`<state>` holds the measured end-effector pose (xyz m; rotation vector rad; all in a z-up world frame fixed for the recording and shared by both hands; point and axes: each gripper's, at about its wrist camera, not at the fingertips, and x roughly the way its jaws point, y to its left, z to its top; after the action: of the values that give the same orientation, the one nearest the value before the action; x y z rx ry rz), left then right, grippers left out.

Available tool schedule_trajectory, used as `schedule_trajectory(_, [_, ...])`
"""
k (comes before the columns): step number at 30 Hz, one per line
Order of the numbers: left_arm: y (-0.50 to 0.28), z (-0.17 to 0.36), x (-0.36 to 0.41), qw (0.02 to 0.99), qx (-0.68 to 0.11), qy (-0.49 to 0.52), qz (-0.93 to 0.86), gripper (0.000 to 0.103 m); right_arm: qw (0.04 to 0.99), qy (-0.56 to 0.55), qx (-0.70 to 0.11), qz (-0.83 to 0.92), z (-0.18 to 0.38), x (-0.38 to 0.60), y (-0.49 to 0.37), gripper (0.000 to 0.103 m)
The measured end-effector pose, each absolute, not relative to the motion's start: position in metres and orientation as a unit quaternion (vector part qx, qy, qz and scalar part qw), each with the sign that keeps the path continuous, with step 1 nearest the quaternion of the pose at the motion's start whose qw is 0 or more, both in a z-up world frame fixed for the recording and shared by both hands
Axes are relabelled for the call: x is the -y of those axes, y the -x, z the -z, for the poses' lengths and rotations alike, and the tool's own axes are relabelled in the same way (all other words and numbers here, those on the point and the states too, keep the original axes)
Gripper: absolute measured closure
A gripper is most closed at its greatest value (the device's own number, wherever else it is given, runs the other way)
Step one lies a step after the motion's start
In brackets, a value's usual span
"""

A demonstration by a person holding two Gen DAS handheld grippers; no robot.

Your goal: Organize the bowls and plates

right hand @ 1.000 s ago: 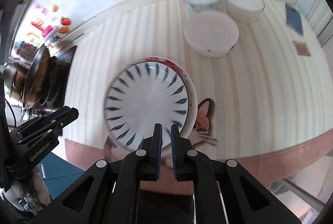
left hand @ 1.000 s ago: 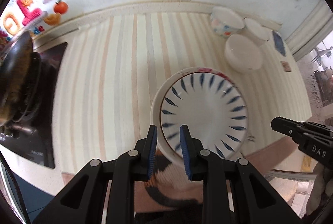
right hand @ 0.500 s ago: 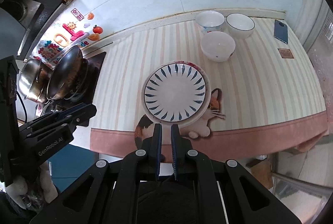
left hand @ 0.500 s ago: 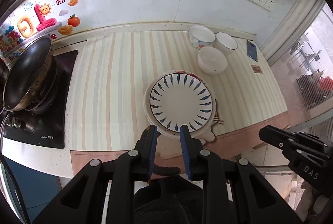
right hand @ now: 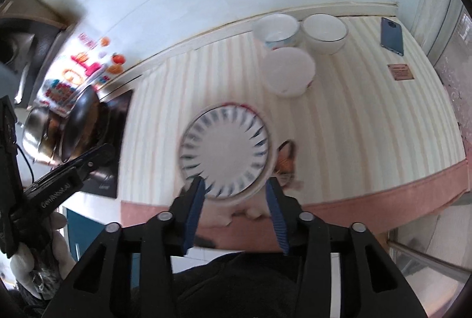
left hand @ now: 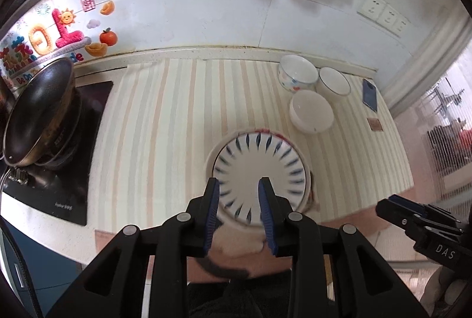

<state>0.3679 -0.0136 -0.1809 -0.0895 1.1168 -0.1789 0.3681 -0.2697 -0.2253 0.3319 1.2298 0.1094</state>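
Left tongs (left hand: 239,194) and right tongs (right hand: 234,194) hovering spread, gripping nothing. Plates (left hand: 259,167) sitting stacked near worktop (left hand: 165,123) front edge; three bowls (left hand: 311,114) clustering beyond. Risk: careless nudge sliding stack off edge, or thin rim slipping from pads.

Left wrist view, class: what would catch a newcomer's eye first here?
The white plate with blue dashes, stacked on another near the counter's front edge, between the open left gripper's blue fingers. Next, three white bowls clustered far right, and a dark wok at left.
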Motion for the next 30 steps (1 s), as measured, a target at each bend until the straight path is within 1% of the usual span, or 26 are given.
schedule_trajectory(2, [-0.388, 0.189, 0.023, 0.84, -0.534, 0.056, 0.082, 0.078, 0.798, -0.164, -0.579, -0.044, 0.238, 0.294, -0.392, 0.044])
schedule_trajectory(7, [-0.459, 0.222, 0.064, 0.815, -0.565, 0.105, 0.078, 0.078, 0.783, -0.188, -0.592, -0.027, 0.276, 0.358, -0.454, 0.044])
schedule_trajectory(12, [-0.522, 0.264, 0.113, 0.79, -0.597, 0.112, 0.085, 0.078, 0.762, -0.215, -0.61, -0.032, 0.324, 0.409, -0.522, 0.044])
schedule_trajectory(18, [-0.58, 0.332, 0.149, 0.741, -0.655, 0.119, 0.085, 0.078, 0.731, -0.244, -0.635, -0.06, 0.385, 0.433, -0.582, 0.044])
schedule_trajectory(24, [-0.602, 0.368, 0.169, 0.715, -0.684, 0.108, 0.094, 0.078, 0.695, -0.274, -0.659, -0.087, 0.434, 0.429, -0.612, 0.045])
schedule_trajectory(25, [-0.603, 0.372, 0.172, 0.713, -0.686, 0.103, 0.096, 0.078, 0.69, -0.276, -0.663, -0.093, 0.441, 0.427, -0.616, 0.046])
schedule_trajectory(28, [-0.604, 0.374, 0.18, 0.717, -0.683, 0.09, 0.105, 0.078, 0.684, -0.276, -0.668, -0.099, 0.451, 0.423, -0.622, 0.062])
schedule_trajectory(29, [-0.605, 0.374, 0.182, 0.72, -0.681, 0.084, 0.105, 0.079, 0.683, -0.276, -0.669, -0.1, 0.453, 0.421, -0.624, 0.076])
schedule_trajectory(30, [-0.606, 0.374, 0.184, 0.724, -0.678, 0.078, 0.104, 0.079, 0.684, -0.27, -0.67, -0.099, 0.454, 0.419, -0.625, 0.082])
